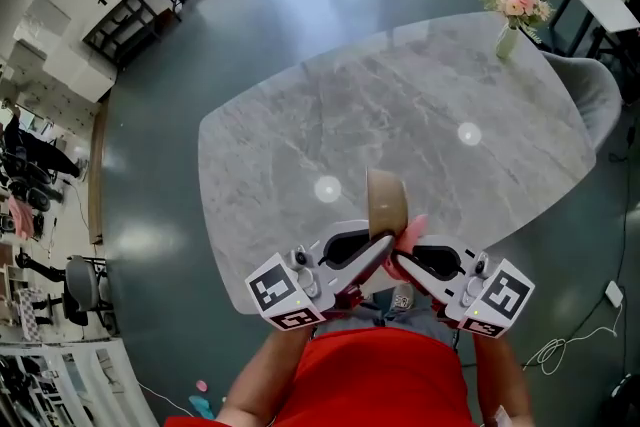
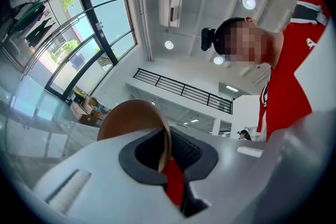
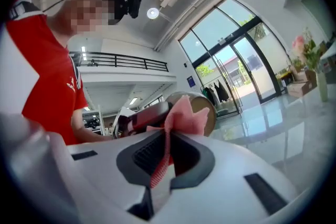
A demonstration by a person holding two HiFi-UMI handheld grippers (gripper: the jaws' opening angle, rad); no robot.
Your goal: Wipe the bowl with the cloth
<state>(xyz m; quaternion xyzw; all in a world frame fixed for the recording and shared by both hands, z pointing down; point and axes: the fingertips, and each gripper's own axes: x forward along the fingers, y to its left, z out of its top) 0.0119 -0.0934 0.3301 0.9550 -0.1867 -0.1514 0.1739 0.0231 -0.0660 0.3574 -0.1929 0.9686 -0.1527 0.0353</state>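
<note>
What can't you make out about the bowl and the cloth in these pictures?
- Head view: whether the cloth touches the bowl; they overlap there, and the spot is too small to tell.
- Left gripper view: the bowl's lower part, hidden by the left hand-held gripper and its own body.
- Right gripper view: much of the bowl, covered by the cloth.

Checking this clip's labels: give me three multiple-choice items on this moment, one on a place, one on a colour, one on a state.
1. Where is the vase? A. table's far right corner B. floor C. shelf
2. Colour of the cloth? A. blue B. pink C. white
3. State of the left gripper? A. open B. shut on the cloth C. shut on the bowl's rim
Answers: A, it stands at that corner in the head view; B, pink between the right gripper's jaws; C, its jaws pinch the rim.
</note>
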